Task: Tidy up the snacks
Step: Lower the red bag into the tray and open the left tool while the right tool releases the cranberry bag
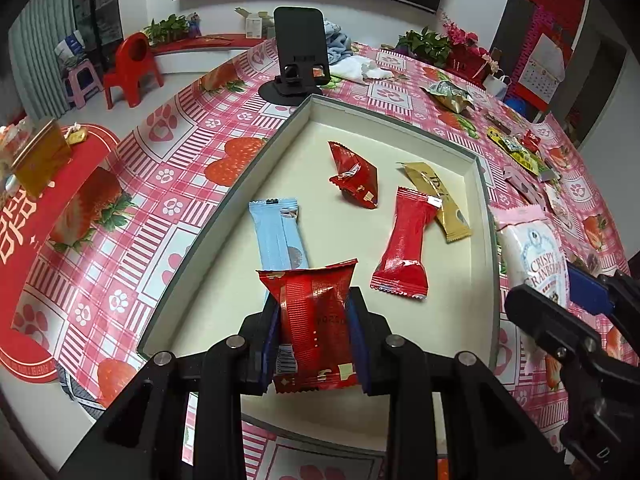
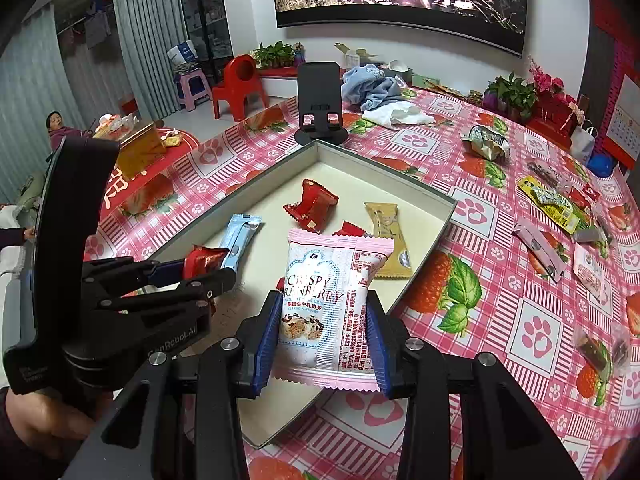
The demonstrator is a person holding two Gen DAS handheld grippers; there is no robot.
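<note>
Two snacks held over the open box, one in each gripper.

The red snack packet [image 1: 316, 320] is clamped upright between the jaws of the left gripper [image 1: 316, 340], above the near end of the shallow grey box [image 1: 224, 200]. The pink-and-white cranberry crisp packet [image 2: 332, 304] is clamped in the jaws of the right gripper [image 2: 326, 340] over the box's near corner. Inside the box lie a blue bar [image 1: 276, 232], a crumpled red wrapper [image 1: 354, 174], a red pillow packet [image 1: 404, 244] and a gold bar [image 1: 440, 200]. More wrappers are scattered on the pink checked table [image 2: 500, 280], and a black phone stand [image 1: 298, 52] sits just beyond the box.
</note>
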